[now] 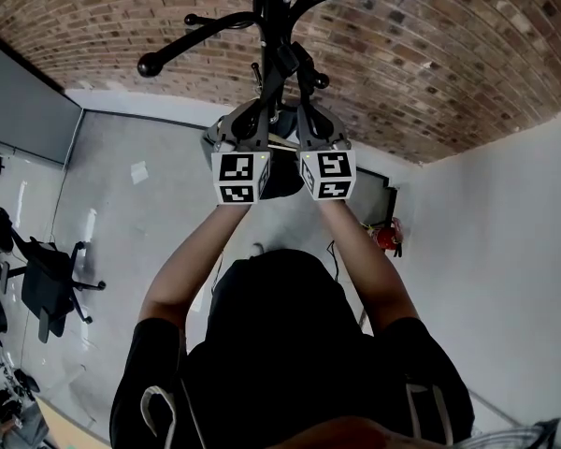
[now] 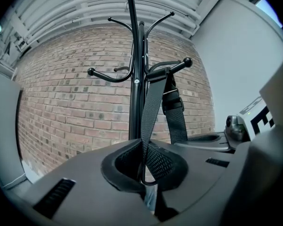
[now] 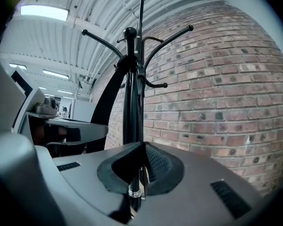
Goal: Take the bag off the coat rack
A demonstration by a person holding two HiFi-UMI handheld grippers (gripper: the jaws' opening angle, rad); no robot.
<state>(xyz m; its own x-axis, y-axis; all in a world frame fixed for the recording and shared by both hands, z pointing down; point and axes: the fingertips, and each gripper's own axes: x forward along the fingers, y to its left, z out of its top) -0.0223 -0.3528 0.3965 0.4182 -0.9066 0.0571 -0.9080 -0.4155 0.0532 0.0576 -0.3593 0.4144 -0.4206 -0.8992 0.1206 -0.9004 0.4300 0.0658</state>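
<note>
Pinching the bag's grey webbing strap (image 2: 153,107), the left gripper (image 2: 144,147) has its pads pressed flat on it. The right gripper (image 3: 142,147) has its jaws pressed together too. A thin pale sliver sits in the seam; I cannot tell what it is. The rack's pole (image 3: 132,112) stands just behind.

Writing: only the black-and-white square patterns on the marker cubes (image 1: 236,178). A cropped black mark at the edge of the left gripper view is unreadable.

The strap's long axis runs near upright, leaning right at the top to a ball-tipped hook (image 2: 177,66) of the coat rack (image 2: 133,41). A second run with a buckle (image 2: 172,105) drops beside it. From the head view, the dark bag (image 1: 282,183) hangs against the pole, between and just below both grippers. A brick wall (image 2: 75,112) stands behind.
</note>
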